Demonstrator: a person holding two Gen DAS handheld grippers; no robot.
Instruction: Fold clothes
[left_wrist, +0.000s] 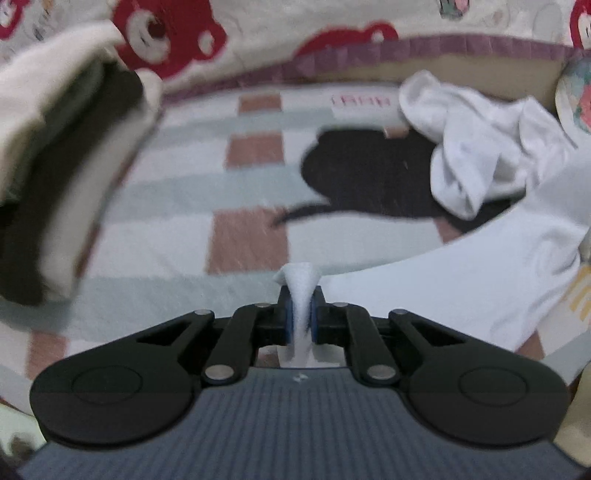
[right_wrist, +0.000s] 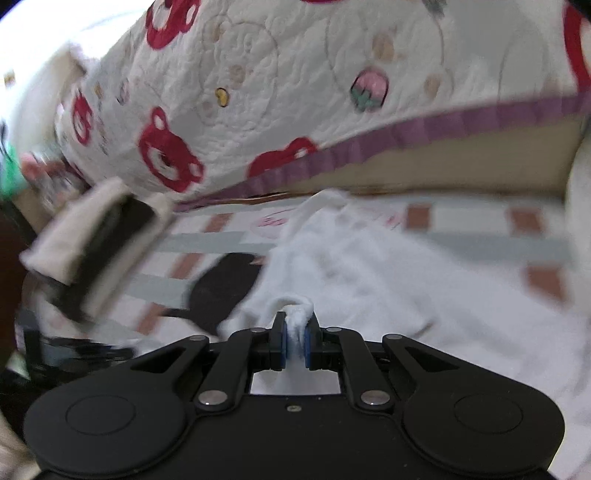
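Observation:
A white garment lies partly spread on a checked rug. In the left wrist view its bunched far part rests over a black patch of the rug. My left gripper is shut on a pinched edge of the white garment. In the right wrist view the garment spreads ahead, and my right gripper is shut on another fold of it. Both views are blurred by motion.
A stack of folded cream and dark clothes sits at the left and also shows in the right wrist view. A quilt with red bears hangs behind. The checked rug has a black figure.

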